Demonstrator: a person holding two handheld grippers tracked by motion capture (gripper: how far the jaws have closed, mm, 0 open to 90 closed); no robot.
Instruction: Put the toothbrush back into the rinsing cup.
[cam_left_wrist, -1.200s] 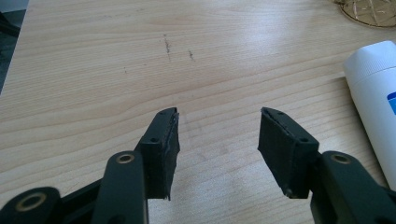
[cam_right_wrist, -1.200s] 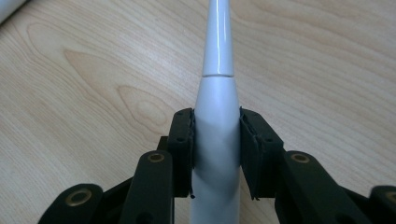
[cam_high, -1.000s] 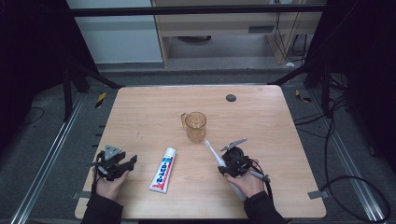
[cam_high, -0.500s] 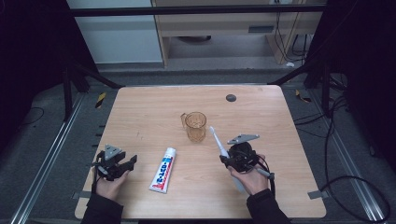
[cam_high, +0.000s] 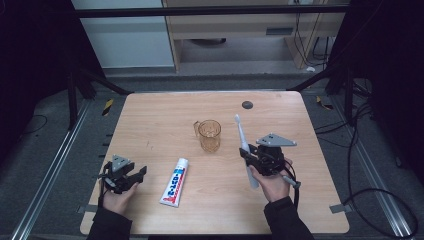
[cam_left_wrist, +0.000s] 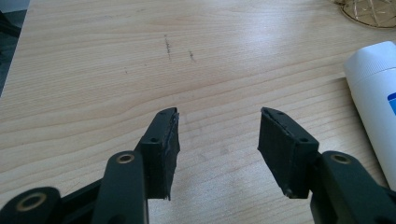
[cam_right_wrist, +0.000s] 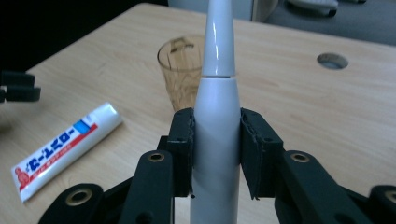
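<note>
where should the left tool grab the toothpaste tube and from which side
Grip the toothpaste tube across its middle, coming straight down from above. It lies flat on the table, long axis running toward and away from the person, so jaws closing on its two long sides fit. The left tool stands open beside it.

toothbrush (cam_right_wrist: 218, 93): head cut off at top edge | cup (cam_left_wrist: 371, 10): mostly cropped (top-right corner)

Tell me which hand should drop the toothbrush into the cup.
Right. The right tongs are shut on the toothbrush, held beside the cup. The left tongs are open with nothing between them, near the table's front left corner, with the toothpaste tube between them and the cup.
</note>
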